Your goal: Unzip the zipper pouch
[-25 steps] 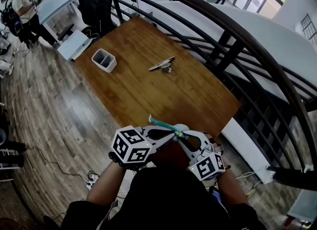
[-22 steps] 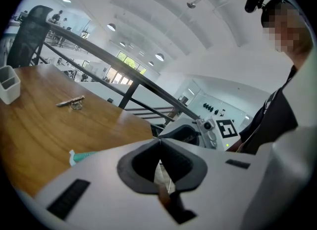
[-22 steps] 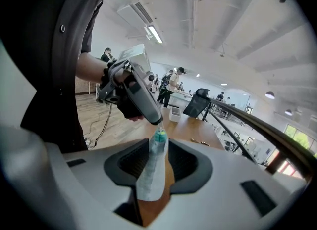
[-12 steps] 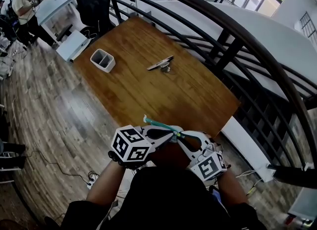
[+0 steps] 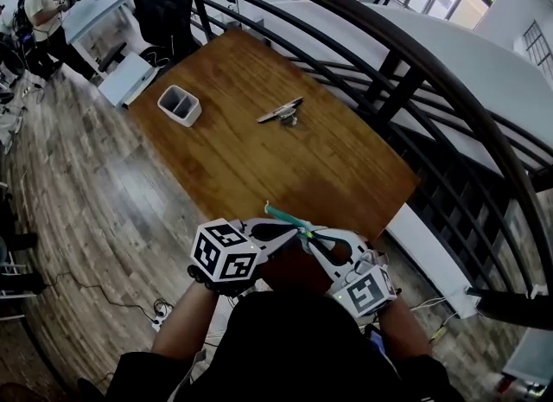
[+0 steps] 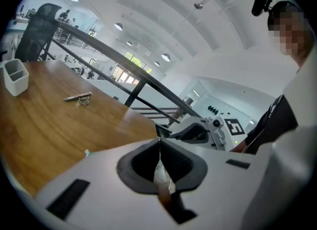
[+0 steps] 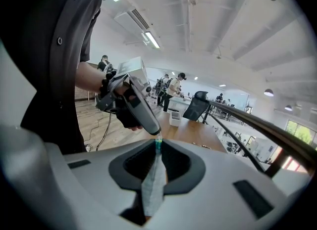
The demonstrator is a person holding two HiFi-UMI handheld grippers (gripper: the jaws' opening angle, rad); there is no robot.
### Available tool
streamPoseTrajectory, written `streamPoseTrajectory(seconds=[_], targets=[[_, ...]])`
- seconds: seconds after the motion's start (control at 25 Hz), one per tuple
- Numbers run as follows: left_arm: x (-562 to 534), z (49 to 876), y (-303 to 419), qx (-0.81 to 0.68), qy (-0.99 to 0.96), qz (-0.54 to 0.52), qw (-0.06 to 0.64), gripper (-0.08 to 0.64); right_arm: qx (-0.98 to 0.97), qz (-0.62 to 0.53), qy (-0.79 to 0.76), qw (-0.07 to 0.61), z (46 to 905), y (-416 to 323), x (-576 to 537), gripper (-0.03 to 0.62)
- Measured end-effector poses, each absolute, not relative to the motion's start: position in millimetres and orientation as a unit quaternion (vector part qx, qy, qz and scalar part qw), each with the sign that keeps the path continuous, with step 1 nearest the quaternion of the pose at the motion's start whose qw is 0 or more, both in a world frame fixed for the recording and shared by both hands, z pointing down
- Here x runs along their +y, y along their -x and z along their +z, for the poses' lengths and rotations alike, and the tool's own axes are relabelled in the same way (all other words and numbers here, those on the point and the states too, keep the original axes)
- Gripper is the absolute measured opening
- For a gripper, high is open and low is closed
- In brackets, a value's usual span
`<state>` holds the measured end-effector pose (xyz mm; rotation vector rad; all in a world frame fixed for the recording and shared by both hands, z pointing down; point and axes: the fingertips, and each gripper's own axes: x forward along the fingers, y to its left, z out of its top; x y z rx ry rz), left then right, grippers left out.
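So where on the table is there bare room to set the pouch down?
The wide middle of the wooden table, between the small metal tool and the near edge, is bare; so is its right end. The left corner holds the white two-compartment holder. It's crowded at the near corner, where the zipper pouch is held.

The person wears a black short-sleeved top (image 5: 285, 353) and a black camera (image 6: 261, 2) on the head. The left tool (image 5: 296, 232) and right tool (image 5: 316, 239) are pale grey plastic. The left tool's cube (image 5: 226, 256) and the right tool's cube (image 5: 367, 292) are white with black square markers. Each tool's jaws are broad grey wedges, lined with dark padding round a hollow, with a black rectangular slot on either side.
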<state>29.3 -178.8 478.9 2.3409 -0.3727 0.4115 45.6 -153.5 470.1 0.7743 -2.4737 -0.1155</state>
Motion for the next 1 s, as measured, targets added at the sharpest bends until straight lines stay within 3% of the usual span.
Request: streamPoseTrajectory(seconds=[0.56,0.88,1.0], targets=[[-184,482,-26,-0.163,-0.909,0.167,0.345,0.017,-0.916,-0.053,-0.293,0.270,468,-46,-154,0.034],[-197,492,-20,-0.223,-0.905,0.230,0.279,0.015,-0.912,-0.053,-0.303,0.272,465,-47,-159,0.032],[-204,494,-11,-0.231,-0.898,0.213,0.308,0.015,-0.913,-0.046,-0.304,0.268,463,-50,-160,0.032]])
